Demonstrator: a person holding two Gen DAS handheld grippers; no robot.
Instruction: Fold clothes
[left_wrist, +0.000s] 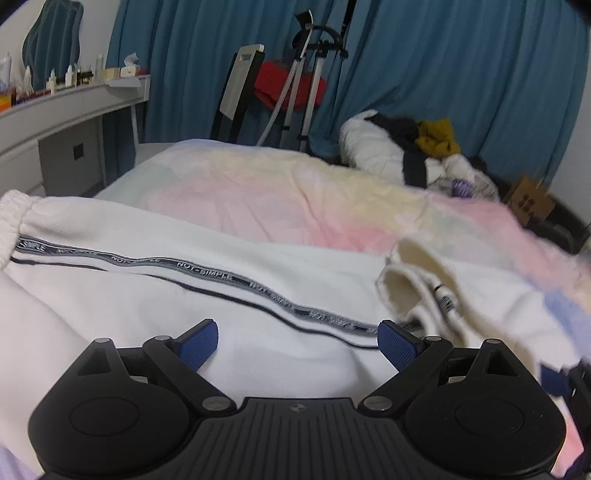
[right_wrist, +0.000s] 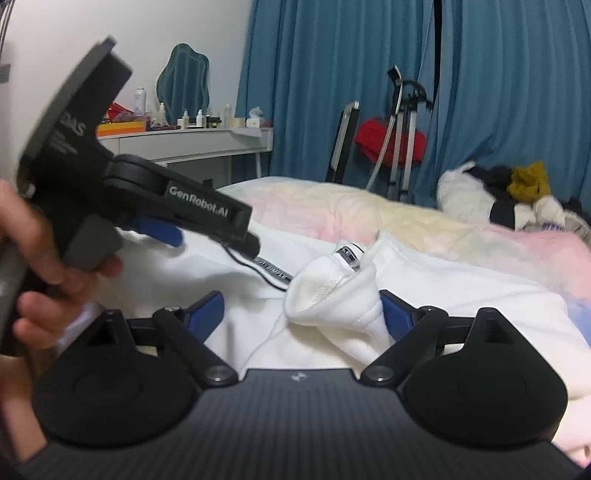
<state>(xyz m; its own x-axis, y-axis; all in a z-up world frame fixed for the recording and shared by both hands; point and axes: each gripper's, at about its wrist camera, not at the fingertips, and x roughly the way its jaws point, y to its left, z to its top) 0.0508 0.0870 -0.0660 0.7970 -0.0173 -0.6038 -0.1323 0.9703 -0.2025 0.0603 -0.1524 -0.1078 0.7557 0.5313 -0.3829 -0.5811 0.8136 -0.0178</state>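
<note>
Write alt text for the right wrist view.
The open right gripper hovers over white trousers on a pastel bedspread. At left, a hand holds the left gripper above them.

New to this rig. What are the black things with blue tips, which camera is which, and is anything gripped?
No robot here: a person carries two handheld grippers, each with a fisheye camera looking along its blue-padded fingers. The left wrist view shows the left gripper, jaws wide apart over white trousers with a lettered side stripe, spread on a pastel bed cover. The right wrist view shows the right gripper, also open, with a turned-up trouser cuff between its fingers but not pinched. Nothing is held. The person's left hand appears there too.
</note>
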